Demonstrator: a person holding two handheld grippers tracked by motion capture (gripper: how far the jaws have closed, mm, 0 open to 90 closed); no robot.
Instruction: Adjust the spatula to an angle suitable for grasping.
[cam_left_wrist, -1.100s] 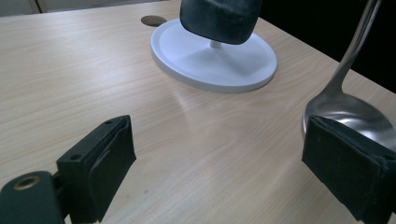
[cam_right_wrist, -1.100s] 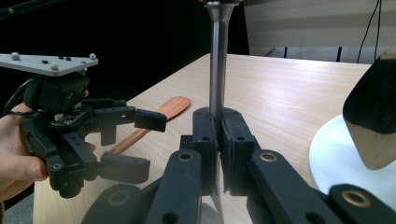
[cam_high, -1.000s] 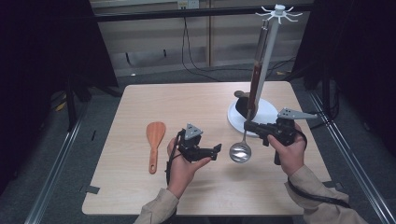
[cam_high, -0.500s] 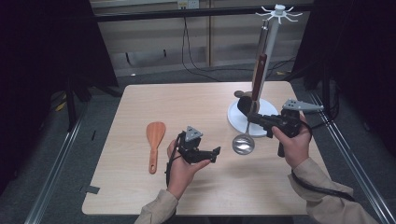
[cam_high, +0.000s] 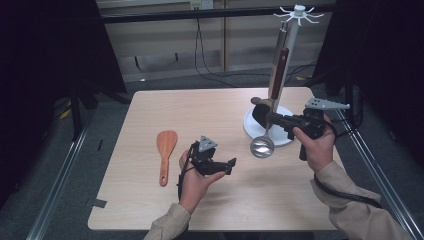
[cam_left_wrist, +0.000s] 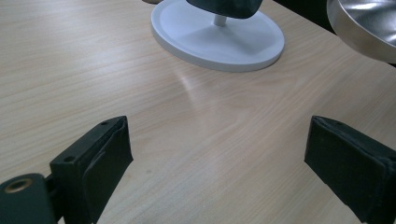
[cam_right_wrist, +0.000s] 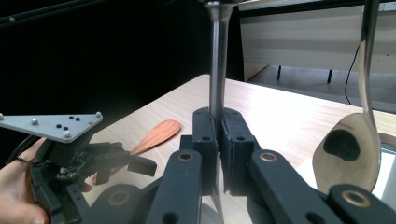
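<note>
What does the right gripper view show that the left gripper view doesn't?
Right gripper view alone: its jaws shut on the ladle's metal handle, the orange wooden spatula lying on the table, the left gripper in the person's hand, and a hanging spoon at the right.

Left gripper view alone: its own jaws wide apart with nothing between them, the rack's white round base, and the ladle's steel bowl.

Both: the wooden tabletop.
</note>
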